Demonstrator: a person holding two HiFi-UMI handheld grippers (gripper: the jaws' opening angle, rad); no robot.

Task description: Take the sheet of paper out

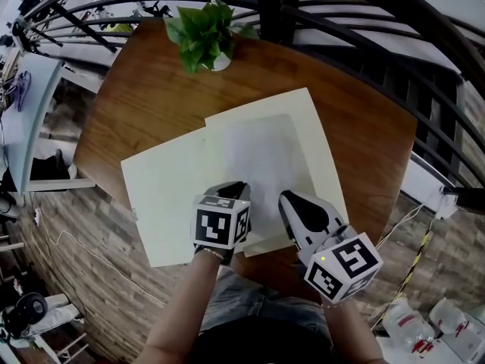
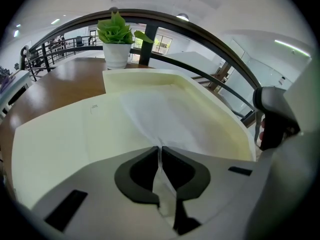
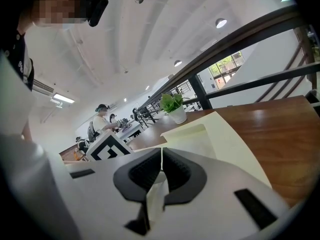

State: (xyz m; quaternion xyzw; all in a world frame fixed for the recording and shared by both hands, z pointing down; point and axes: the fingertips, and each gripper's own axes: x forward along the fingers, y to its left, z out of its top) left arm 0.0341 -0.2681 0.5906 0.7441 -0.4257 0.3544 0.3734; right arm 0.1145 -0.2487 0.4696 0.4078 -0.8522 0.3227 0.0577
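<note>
A white sheet of paper (image 1: pixel 258 158) lies on the right half of an open cream folder (image 1: pixel 163 196) on a round wooden table (image 1: pixel 144 89). My left gripper (image 1: pixel 233 190) sits at the sheet's near edge. In the left gripper view its jaws (image 2: pixel 160 151) are shut on the sheet (image 2: pixel 160 116), which rises slightly into them. My right gripper (image 1: pixel 286 200) is beside it at the same edge. Its jaws (image 3: pixel 161 156) are also closed, with a pale sheet edge pinched between them.
A potted green plant (image 1: pixel 203 36) stands at the table's far edge. Dark curved railings (image 1: pixel 364 44) ring the table at the back and right. The person's legs are at the near edge. Desks with people (image 3: pixel 102 119) show far off in the right gripper view.
</note>
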